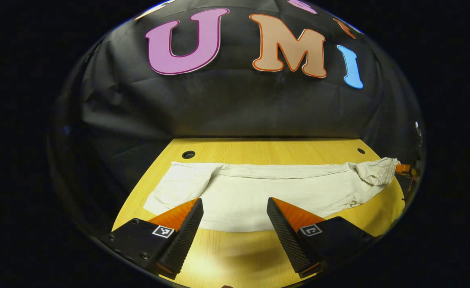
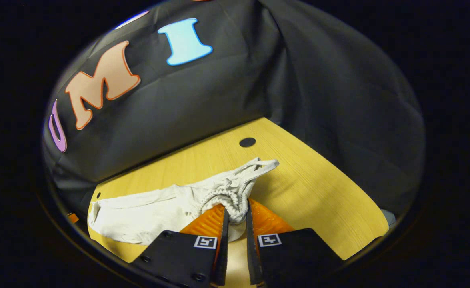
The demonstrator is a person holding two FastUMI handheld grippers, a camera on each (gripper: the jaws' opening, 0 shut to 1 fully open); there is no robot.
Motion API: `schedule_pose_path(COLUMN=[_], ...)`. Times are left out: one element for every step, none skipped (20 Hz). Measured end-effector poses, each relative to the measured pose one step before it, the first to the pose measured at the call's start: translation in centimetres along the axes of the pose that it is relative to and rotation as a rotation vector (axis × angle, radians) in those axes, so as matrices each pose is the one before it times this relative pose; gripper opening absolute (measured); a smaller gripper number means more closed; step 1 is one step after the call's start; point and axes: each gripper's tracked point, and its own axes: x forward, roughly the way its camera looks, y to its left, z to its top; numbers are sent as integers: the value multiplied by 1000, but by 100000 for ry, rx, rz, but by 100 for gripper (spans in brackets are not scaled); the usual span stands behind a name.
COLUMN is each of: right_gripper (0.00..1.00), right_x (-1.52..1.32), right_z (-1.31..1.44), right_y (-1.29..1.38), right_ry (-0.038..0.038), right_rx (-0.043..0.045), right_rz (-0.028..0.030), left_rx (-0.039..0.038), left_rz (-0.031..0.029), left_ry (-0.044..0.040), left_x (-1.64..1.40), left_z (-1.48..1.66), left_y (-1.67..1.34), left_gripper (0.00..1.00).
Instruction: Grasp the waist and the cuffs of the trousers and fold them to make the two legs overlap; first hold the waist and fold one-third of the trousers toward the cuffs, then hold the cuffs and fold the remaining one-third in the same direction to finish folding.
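Right gripper view: gripper (image 2: 237, 214) pinches trousers (image 2: 159, 212).

A recording booth set up for a household task, not a lived-in room.

A black cloth wall (image 1: 227, 108) hangs in creased folds close behind and around a bare yellow wood-grain table (image 1: 259, 150) with round cable holes (image 1: 188, 154), lit from above against dark surroundings.

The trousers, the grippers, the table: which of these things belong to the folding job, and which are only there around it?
Belong to the job:
- trousers, cream, lying flat
- waist, elastic, pinched
- right gripper, shut on the waist
- left gripper, open above the cloth

Only there:
- table, yellow wood
- cable holes in the table
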Motion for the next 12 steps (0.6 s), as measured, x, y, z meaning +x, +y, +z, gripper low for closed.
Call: schedule_pose_path(right_gripper=[23,23,23,23,23,23,23,23,23,23,23,23], right_x=[-1298,-1660,-1286,-1033,-1313,-1335,-1244,-1041,-911,-1452,-1251,-1172], right_z=[898,540,744,787,670,317,196,212,-15,370,-61,-108], right_y=[848,641,951,1033,837,625,834,830,754,1114,989,302], right_ry=[-2452,-2048,-2180,-2088,-1741,-1486,-1456,-1082,-751,-551,250,447], right_rx=[120,508,-99,-801,-812,-683,-653,-781,-800,-957,-605,-700], right_rz=[644,880,687,620,559,1099,1520,1868,2046,1882,2042,2642], left_rx=[-672,-564,-337,-28,343,560,384,154,-242,-791,-1185,-1527], left_rz=[-1734,-1696,-1686,-1504,-1139,-1021,-973,-289,-830,-575,-84,432], left_ry=[-402,-315,-512,-113,81,355,424,18,-955,-430,724,883], left_x=[-249,-146,78,16,164,-104,-108,-36,115,-133,-143,-13], left_z=[-162,-72,-20,-51,-263,-165,-68,125,179,-3,-330,-377], left_y=[748,535,346,554,552,764,866,267,565,750,807,958], left_gripper=[97,97,97,97,97,97,97,97,96,95,95,95])
